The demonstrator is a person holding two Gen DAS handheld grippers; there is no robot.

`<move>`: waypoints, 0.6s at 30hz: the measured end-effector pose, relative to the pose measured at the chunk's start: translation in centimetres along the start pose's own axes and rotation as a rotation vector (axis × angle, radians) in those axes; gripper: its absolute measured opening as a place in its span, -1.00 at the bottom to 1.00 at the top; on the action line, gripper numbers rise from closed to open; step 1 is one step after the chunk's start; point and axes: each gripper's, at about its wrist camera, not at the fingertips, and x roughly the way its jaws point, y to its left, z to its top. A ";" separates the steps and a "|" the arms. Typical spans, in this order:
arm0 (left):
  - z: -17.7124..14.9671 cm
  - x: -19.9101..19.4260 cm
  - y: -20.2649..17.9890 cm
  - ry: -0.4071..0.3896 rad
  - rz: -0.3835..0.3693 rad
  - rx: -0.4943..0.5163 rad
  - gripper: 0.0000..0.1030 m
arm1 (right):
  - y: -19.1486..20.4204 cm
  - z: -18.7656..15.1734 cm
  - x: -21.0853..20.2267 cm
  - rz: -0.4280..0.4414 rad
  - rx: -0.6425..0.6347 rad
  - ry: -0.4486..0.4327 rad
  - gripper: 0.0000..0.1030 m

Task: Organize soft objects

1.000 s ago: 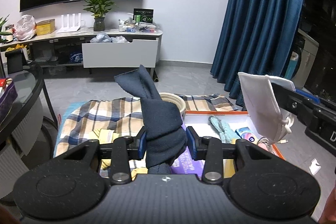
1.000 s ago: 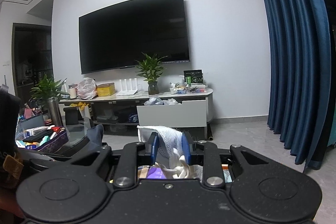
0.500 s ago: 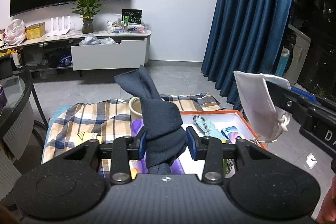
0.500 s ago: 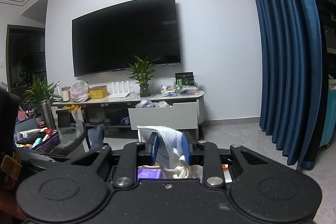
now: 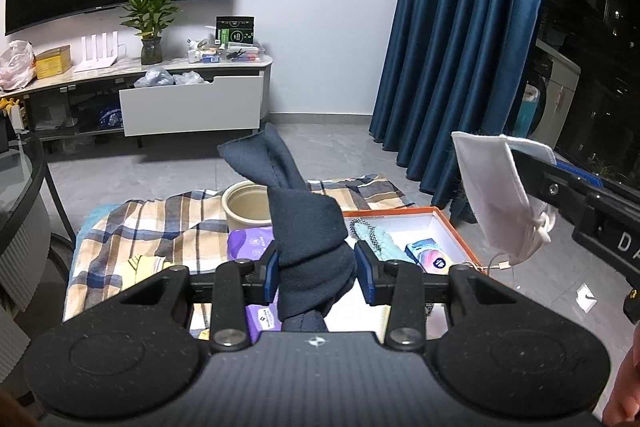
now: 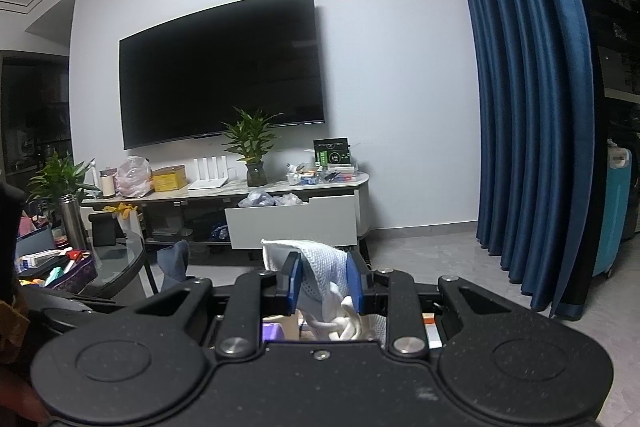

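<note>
My left gripper (image 5: 316, 269) is shut on a knotted dark navy sock (image 5: 304, 227) whose free end sticks up above the jaws. My right gripper (image 6: 323, 283) is shut on a folded white face mask (image 6: 320, 267); its ear loops bunch below the pads. In the left wrist view that mask (image 5: 496, 195) hangs at the right from the right gripper's black fingers (image 5: 552, 183), above an orange-rimmed white box (image 5: 436, 223). The box holds a teal knitted item (image 5: 372, 233) and a small blue packet (image 5: 428, 255).
A plaid cloth (image 5: 168, 227) covers the low surface, with a beige round pot (image 5: 248, 207), a purple pack (image 5: 250, 243) and a yellow item (image 5: 144, 263) on it. A glass table (image 5: 20, 187) stands left, blue curtains (image 5: 460, 47) right, a TV cabinet (image 5: 192, 99) behind.
Both views have swung so the room slides left in the frames; the orange box has come further into the left wrist view. Both grips are unchanged.
</note>
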 end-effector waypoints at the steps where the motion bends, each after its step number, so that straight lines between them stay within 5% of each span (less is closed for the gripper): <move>1: 0.1 0.1 -0.1 0.001 -0.004 0.001 -0.24 | -0.2 0.0 0.1 -0.005 0.000 0.001 -0.40; 18: -0.2 2.8 -2.3 0.050 -0.082 0.048 -0.24 | -3.5 -0.7 0.9 -0.080 0.032 0.023 -0.40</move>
